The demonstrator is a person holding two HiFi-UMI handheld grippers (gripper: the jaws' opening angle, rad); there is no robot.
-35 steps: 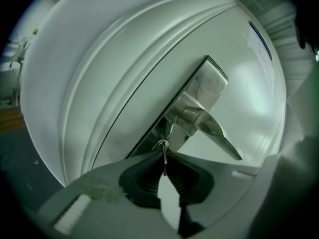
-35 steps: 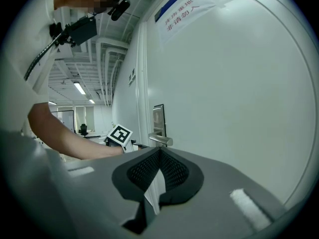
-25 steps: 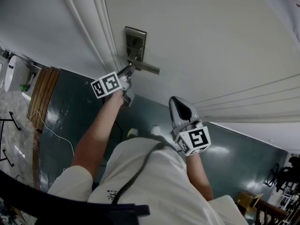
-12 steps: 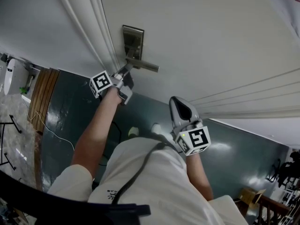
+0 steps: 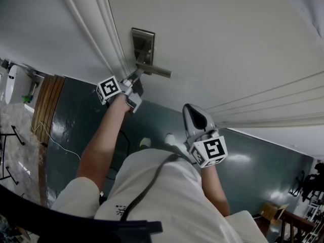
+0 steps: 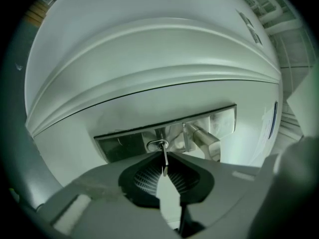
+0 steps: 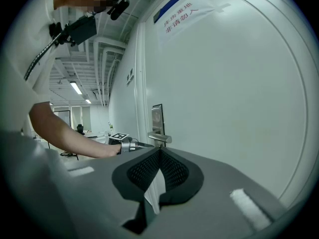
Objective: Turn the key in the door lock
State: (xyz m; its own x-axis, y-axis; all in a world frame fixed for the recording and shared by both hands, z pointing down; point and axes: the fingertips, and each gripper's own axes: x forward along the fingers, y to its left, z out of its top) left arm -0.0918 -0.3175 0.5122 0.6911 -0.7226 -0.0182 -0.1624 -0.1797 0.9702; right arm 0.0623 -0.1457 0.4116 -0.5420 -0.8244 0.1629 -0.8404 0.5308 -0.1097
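A steel lock plate [image 5: 143, 42] with a lever handle [image 5: 154, 71] is mounted on the white door [image 5: 217, 39]. In the left gripper view a thin key [image 6: 164, 159] sticks out of the keyhole cylinder [image 6: 157, 145], beside the handle [image 6: 204, 139]. My left gripper [image 6: 164, 176] has the key's outer end pinched between its tips, and the jaws are easing open slightly. In the head view that left gripper [image 5: 135, 76] points level at the lock, just under the handle. My right gripper [image 5: 190, 110] hangs back from the door, shut and empty; its view shows the lock plate [image 7: 157, 116] ahead.
The door frame moulding [image 5: 104, 29] runs left of the lock. A paper notice [image 7: 187, 11] is taped high on the door. Below is a dark green floor [image 5: 76, 120] with a cable [image 5: 53, 138] and a wooden board [image 5: 43, 97] at left.
The left gripper has rolled about its own line at the lock, its marker cube showing a turned face. Its place is the same. The right gripper has stayed still.
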